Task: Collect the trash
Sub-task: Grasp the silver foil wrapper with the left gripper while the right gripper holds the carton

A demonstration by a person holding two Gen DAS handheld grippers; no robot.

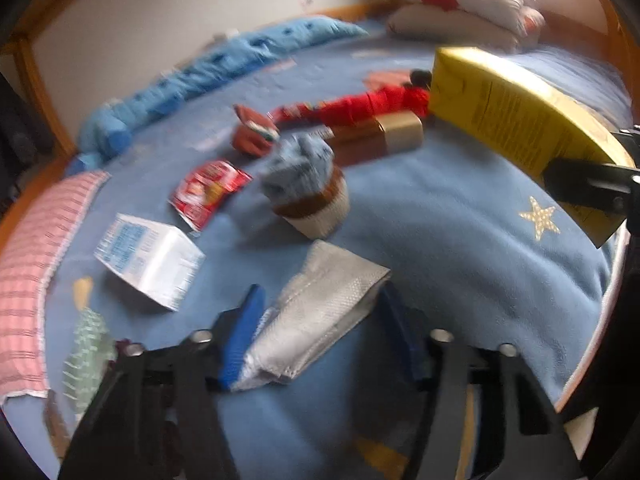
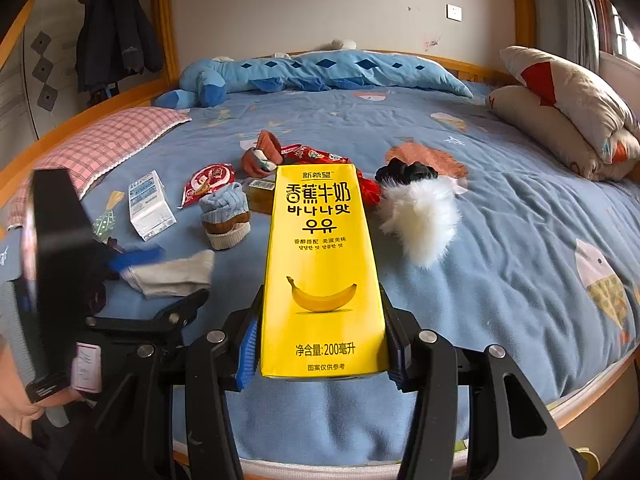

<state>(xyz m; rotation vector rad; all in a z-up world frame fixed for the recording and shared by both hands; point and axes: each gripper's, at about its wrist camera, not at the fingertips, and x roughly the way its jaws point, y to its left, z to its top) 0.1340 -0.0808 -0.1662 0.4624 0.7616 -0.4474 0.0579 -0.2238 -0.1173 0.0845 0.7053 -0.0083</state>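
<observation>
On the bed [image 2: 460,240]: a blue fleece spread patterned with fish and stars carries a scatter of cartons, wrappers and balled socks, with the trash gathered left of centre.
Right gripper [image 2: 320,344]: fingers clamped on the 2 long sides of a yellow banana-milk carton [image 2: 320,264], which is lifted clear of the spread and points toward the wall.
Yellow carton, looks: tall, flat-faced and undented, glossy yellow with a banana picture and black print; likely empty, judging by how easily it is carried.
Left gripper [image 1: 316,320]: blue-padded fingers [image 1: 244,332] stand either side of a pale grey sock [image 1: 316,312] lying on the bed; the view is blurred, so whether the pads press it cannot be told.
Step in hand: picking the next item with the left gripper while the right holds its carton.
Doing it well: a sock is probably laundry, not trash, so the better targets are the white milk carton [image 1: 152,264] just to the left and the red snack wrapper [image 1: 208,192] beyond it.
Grip advice: take the white carton across its narrow faces, as the yellow one is held; pinch the flat wrapper by a raised edge so no fleece is gathered with it.
Risk: the rolled blue and brown sock [image 1: 308,196] sits close to the wrapper and could be nudged.
</observation>
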